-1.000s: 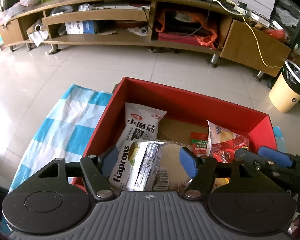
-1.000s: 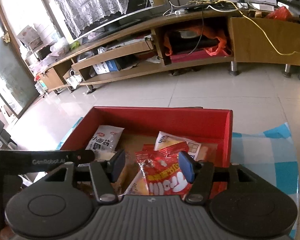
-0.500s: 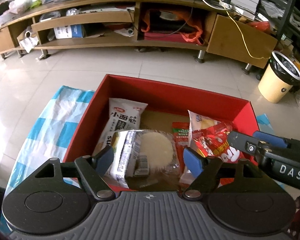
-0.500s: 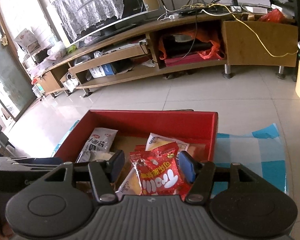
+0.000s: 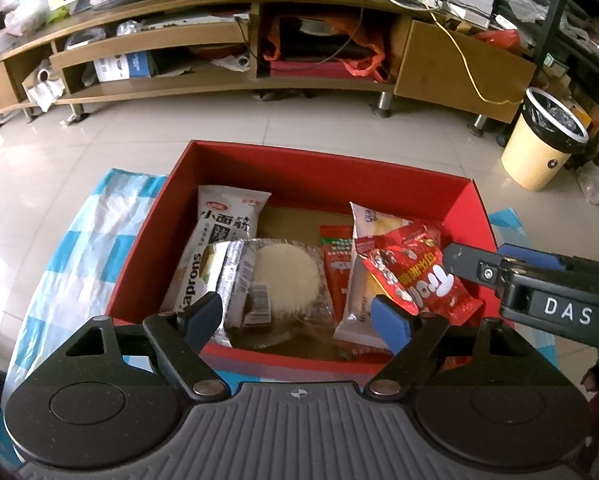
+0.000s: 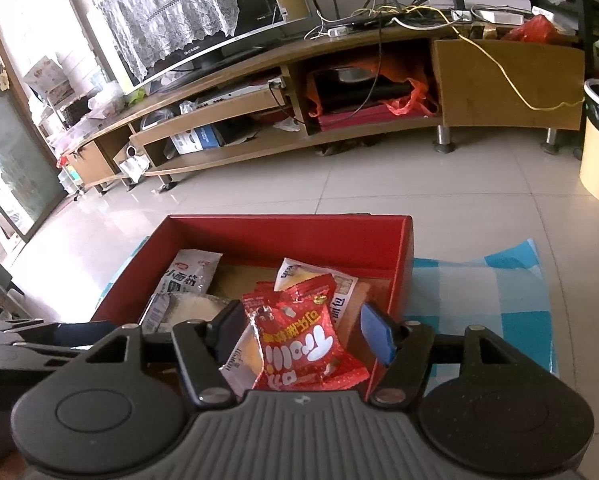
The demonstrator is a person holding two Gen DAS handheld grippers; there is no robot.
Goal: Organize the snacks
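Observation:
A red box holds several snack packs on a blue checked cloth. In it lie a white noodle pack, a clear-wrapped round cake over a Kaprons pack, a white bread pack and a red snack bag. My left gripper is open and empty above the box's near edge. My right gripper is open, its jaws on either side of the red bag, which lies loose; it also shows in the left wrist view.
A long wooden TV stand with cluttered shelves runs along the back. A cream bin stands on the tiled floor at the right. The checked cloth extends right of the box.
Both grippers have drawn back and up from the box. The cake pack and the red bag that sat between the jaws now lie in the box.

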